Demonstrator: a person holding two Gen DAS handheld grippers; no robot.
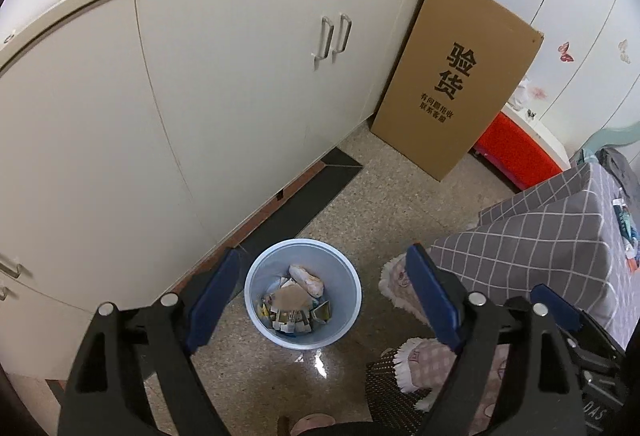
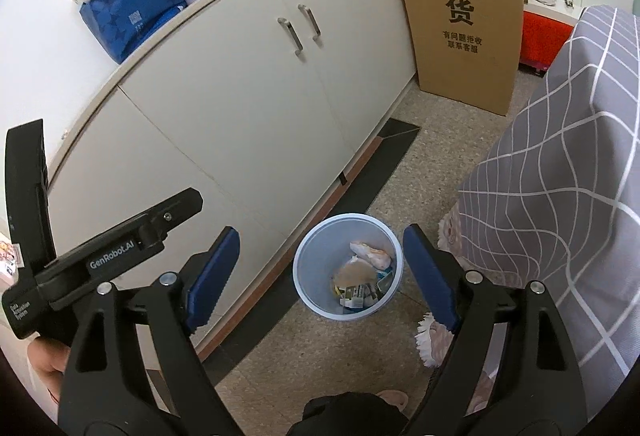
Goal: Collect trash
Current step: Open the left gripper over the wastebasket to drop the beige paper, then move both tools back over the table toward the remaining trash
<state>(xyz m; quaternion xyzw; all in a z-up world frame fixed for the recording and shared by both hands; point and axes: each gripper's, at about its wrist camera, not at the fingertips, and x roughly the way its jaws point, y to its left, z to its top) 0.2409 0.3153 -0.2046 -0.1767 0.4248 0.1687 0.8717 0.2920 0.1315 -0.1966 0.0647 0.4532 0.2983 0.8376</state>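
Observation:
A pale blue trash bin (image 1: pixel 344 276) stands on the speckled floor beside the cabinet. Inside it lie a crumpled white wad (image 1: pixel 307 279), a round brown cardboard piece (image 1: pixel 291 298) and several small printed packets (image 1: pixel 292 320). My left gripper (image 1: pixel 324 256) hovers above the bin, open, its blue pads (image 1: pixel 212 296) wide apart with nothing between them. In the right wrist view the same bin (image 2: pixel 312 268) sits below my right gripper (image 2: pixel 322 232), which is also open and empty. The wad (image 2: pixel 370 252) and packets (image 2: pixel 356 294) show there too.
A cream cabinet (image 1: pixel 220 96) with paired handles runs along the left. A tall cardboard box (image 1: pixel 452 76) leans at its end, a red crate (image 1: pixel 516 152) behind it. A grey checked bed cover (image 2: pixel 560 176) and fluffy pink slippers (image 1: pixel 424 360) crowd the right. A hand (image 2: pixel 48 360) holds the left tool's black housing (image 2: pixel 100 256).

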